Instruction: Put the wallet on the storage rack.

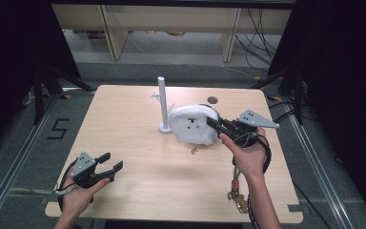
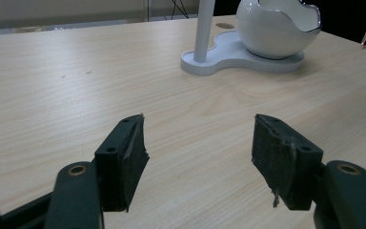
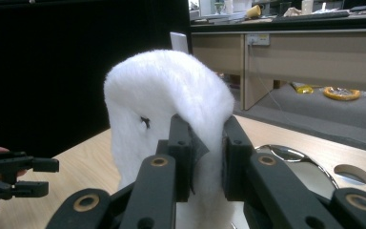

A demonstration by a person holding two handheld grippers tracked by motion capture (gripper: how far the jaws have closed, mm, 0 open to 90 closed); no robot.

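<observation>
Right tongs [image 3: 206, 157]: pinching white plush toy [image 1: 193, 124] beside white stand [image 1: 162, 102]. Left tongs [image 2: 198, 157]: spread, empty, low over counter [image 1: 138, 181].

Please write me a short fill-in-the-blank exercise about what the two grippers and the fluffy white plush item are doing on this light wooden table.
1. The right gripper is shut on the fluffy white ____ item.
2. The left gripper has its jaws ____, with nothing between them.
3. The tall white plastic post stands ____ on the light wooden table.
4. In the left gripper view, a glossy white egg-shaped ____ sits on the post's flat base.

Missing words: plush; open; upright; bowl
</observation>
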